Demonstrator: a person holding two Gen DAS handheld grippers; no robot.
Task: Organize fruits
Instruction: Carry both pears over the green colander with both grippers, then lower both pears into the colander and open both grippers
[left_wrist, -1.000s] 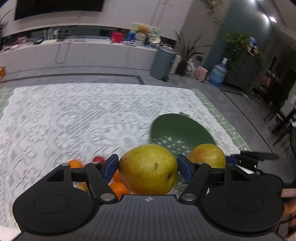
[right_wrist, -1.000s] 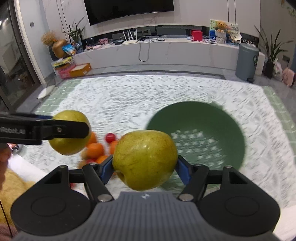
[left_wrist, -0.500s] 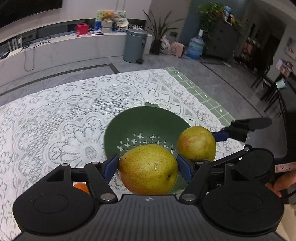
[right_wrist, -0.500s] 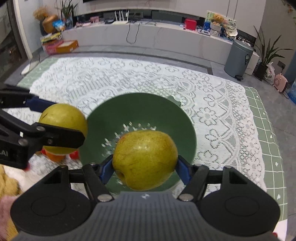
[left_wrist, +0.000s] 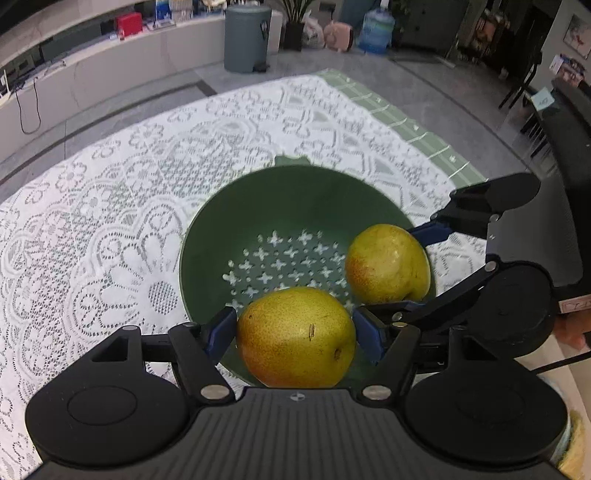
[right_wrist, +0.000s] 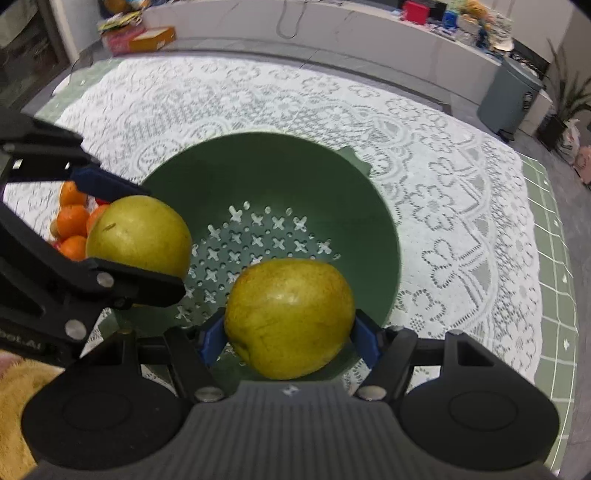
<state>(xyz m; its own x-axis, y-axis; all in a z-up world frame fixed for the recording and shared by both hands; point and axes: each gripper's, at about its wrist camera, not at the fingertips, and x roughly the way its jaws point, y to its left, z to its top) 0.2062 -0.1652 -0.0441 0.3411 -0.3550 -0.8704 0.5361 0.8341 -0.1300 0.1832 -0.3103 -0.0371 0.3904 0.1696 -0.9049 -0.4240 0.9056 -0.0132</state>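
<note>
Both claws, each clenched on a pear, have swung from beside the fruit pile to above the green colander (left_wrist: 207, 236): left claw (left_wrist: 295, 332) with left pear (left_wrist: 295, 338), right claw (right_wrist: 290, 338) with right pear (right_wrist: 288, 317). Release is judged next.

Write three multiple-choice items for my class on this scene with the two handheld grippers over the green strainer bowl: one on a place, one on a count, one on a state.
1. Where do the small orange fruits lie?
A. on the white lace tablecloth, beside the perforated green plastic strainer bowl
B. inside the bowl
C. on the floor

2. How many yellow-green pears are held?
A. none
B. one
C. two

3. What state is the bowl's bottom in?
A. bare
B. filled with water
C. covered by a lid

Answers:
1 A, the right wrist view shows them on the cloth outside the bowl's rim.
2 C, the left gripper clamps one pear, the right gripper another.
3 A, its cross-shaped holes show uncovered below both pears.
</note>
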